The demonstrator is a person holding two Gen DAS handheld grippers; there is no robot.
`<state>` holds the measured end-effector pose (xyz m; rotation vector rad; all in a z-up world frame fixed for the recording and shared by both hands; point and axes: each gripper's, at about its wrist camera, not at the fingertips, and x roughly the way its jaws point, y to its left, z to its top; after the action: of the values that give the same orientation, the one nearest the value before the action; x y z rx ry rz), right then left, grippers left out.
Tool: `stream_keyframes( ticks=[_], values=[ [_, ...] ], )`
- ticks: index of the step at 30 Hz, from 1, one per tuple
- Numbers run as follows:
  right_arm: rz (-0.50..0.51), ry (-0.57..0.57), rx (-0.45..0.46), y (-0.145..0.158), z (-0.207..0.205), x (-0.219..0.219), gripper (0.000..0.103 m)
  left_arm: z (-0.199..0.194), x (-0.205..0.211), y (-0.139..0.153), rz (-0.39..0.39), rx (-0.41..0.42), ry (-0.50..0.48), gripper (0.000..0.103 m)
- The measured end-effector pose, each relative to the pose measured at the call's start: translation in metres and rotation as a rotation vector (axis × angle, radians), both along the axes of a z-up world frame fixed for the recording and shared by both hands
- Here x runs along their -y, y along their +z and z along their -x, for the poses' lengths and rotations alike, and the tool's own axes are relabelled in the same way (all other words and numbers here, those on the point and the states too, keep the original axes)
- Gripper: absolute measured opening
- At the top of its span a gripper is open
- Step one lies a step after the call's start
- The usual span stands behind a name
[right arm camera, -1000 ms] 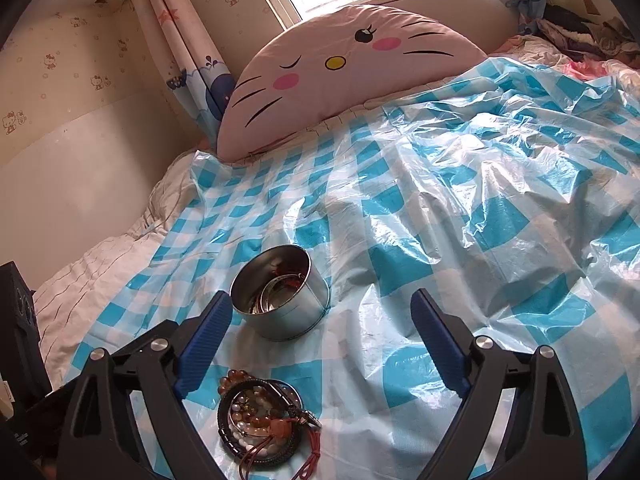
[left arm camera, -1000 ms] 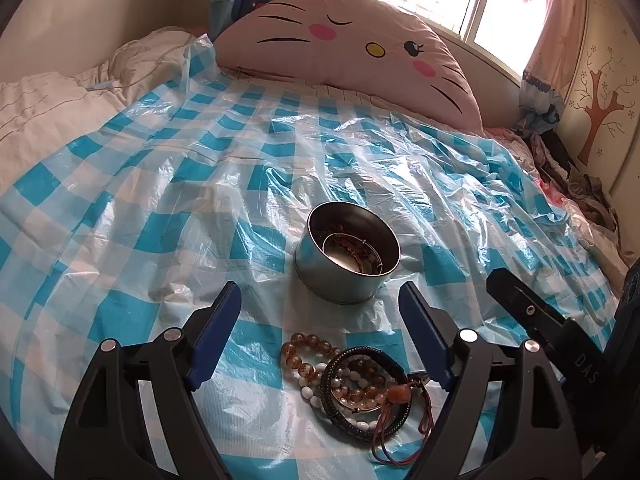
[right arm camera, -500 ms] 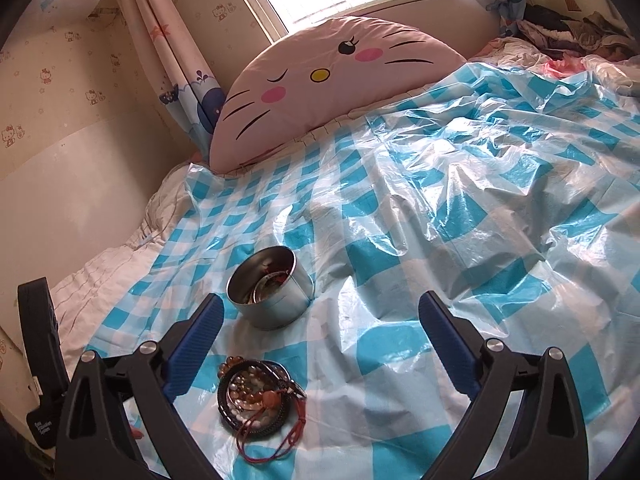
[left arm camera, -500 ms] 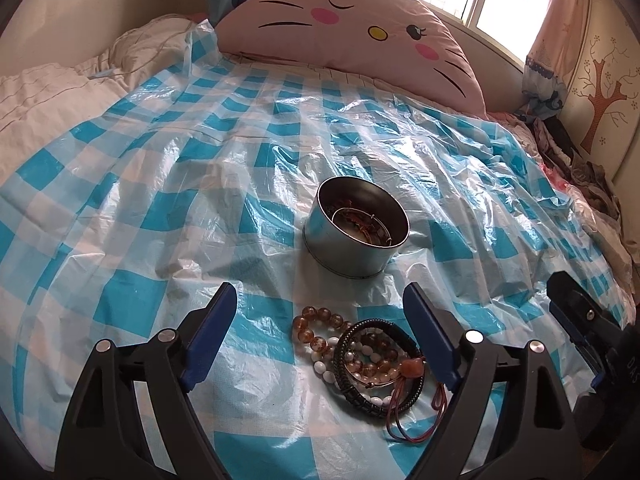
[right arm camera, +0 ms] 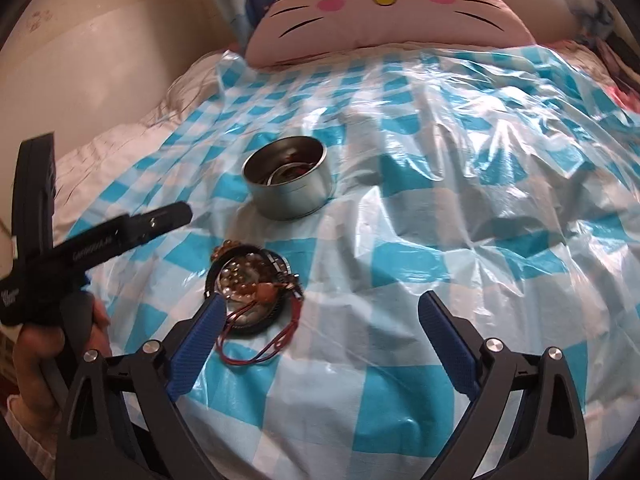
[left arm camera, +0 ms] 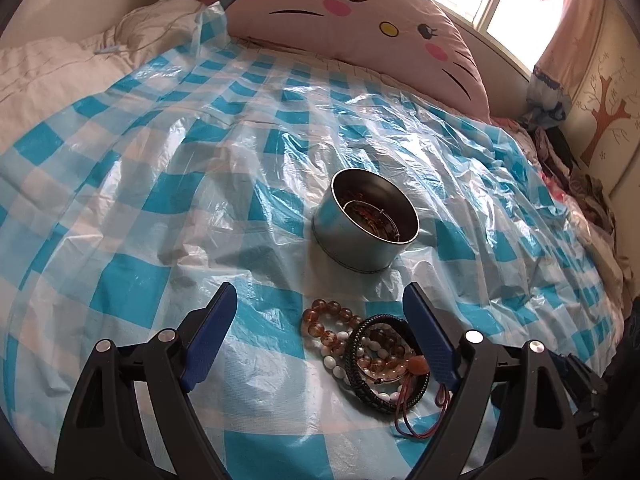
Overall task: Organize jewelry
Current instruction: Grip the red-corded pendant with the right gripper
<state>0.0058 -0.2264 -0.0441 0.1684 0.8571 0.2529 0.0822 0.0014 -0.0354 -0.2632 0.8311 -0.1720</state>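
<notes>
Tin [left arm camera: 366, 226] contents partly hidden by wall: metal ring and reddish items seen, not countable. Bracelet pile [left arm camera: 370, 354] overlapped; four kinds made out: amber beads, white beads, black braided band, red cord. Pile located lower centre of left wrist frame, near tin, on checked plastic sheet [left arm camera: 132, 200]. Left gripper [left arm camera: 320, 322]: jaws spread, nothing pinched; white lettering on body seen at left of right wrist frame, unreadable. Right gripper [right arm camera: 320, 330]: jaws spread, empty; left pad overlaps pile edge, contact not determinable. One cat-face pillow [right arm camera: 384, 4], top cut off.
</notes>
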Motion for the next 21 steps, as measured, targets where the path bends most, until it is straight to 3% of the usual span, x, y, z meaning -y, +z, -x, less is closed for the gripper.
stream_keyframes(
  ticks=[1, 3, 5, 10, 14, 18, 21],
  values=[
    [0.013, 0.032, -0.009, -0.001, -0.002, -0.006, 0.086, -0.001, -0.005, 0.000, 0.018, -0.002, 0.013, 0.081],
    [0.047, 0.082, -0.044, -0.007, -0.009, -0.016, 0.057, -0.001, -0.012, -0.001, 0.039, -0.001, 0.032, 0.081],
    [0.076, 0.121, -0.080, -0.014, -0.016, -0.023, 0.039, -0.001, -0.014, -0.001, 0.049, 0.003, 0.033, 0.081],
    [0.122, 0.176, -0.153, -0.032, -0.033, -0.028, 0.035, -0.004, -0.003, -0.003, 0.019, 0.000, -0.035, 0.081],
    [0.144, 0.190, -0.148, -0.036, -0.034, -0.024, 0.010, -0.005, 0.021, -0.006, -0.063, -0.007, -0.120, 0.081],
    [0.161, 0.090, -0.122, -0.033, -0.029, -0.006, 0.007, -0.009, 0.047, -0.014, -0.171, -0.018, -0.193, 0.081],
    [0.120, 0.049, -0.130, -0.033, -0.029, 0.007, 0.007, -0.013, 0.055, -0.021, -0.205, -0.043, -0.214, 0.081]
  ],
)
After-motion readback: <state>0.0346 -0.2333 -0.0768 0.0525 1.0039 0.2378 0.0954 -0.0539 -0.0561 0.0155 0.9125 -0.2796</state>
